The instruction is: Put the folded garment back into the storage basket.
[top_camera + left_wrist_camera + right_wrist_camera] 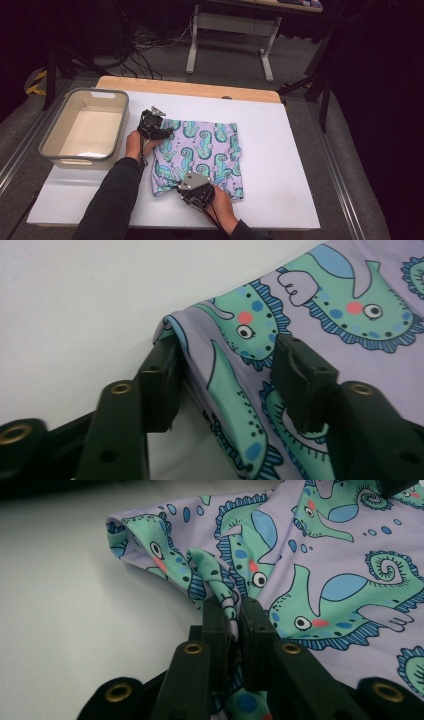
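Pinching soft, seahorse-printed cloth (320, 565), the right tool (234, 611) bunches folds.

A grey tub (84, 127) with a pale interior stands on the left part of the bench (280, 165), which carries a white cover with a wooden edge exposed along its far side. Beyond the bench, a white-legged frame (231, 35) stands on grey floor, with dark cables (140, 42) lying nearby.
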The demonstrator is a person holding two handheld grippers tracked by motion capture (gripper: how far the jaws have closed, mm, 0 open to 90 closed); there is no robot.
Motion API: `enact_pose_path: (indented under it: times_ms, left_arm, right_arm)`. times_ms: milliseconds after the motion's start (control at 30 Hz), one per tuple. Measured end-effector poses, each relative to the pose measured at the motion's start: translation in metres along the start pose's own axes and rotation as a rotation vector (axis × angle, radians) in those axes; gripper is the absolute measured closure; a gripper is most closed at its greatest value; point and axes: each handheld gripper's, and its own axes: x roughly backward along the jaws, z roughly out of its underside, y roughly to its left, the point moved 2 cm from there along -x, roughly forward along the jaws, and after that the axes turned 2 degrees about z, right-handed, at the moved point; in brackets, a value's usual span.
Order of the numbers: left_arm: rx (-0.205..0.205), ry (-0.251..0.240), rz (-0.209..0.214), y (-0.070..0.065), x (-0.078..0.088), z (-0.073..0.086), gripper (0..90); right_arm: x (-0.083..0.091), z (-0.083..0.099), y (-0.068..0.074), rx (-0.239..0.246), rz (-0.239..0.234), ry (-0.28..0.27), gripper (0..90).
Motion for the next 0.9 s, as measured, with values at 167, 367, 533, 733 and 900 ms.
enact_pose_path:
  times_ms: [167,367,533,733,900]
  left_arm:
    - [-0.041,-0.01,0.05,-0.006,0.001,0.0,76.9]
    - [-0.039,-0.012,0.067,-0.007,0.001,0.001,82.9]
    - [-0.041,-0.016,0.067,-0.006,0.001,0.001,83.2]
    - [-0.047,-0.018,0.065,-0.006,0.002,0.002,83.1]
    - [-0.048,-0.023,0.055,-0.007,0.001,0.002,83.1]
  right_arm:
    - [0.001,0.0,-0.001,-0.01,-0.012,-0.002,83.3]
    - [0.002,0.0,-0.003,-0.011,-0.026,-0.006,80.4]
    - [0.001,-0.001,0.0,0.015,-0.025,-0.006,62.2]
    - [-0.001,-0.005,0.01,0.055,-0.039,-0.001,44.5]
    - [-0.006,-0.01,0.013,0.051,-0.027,0.004,41.1]
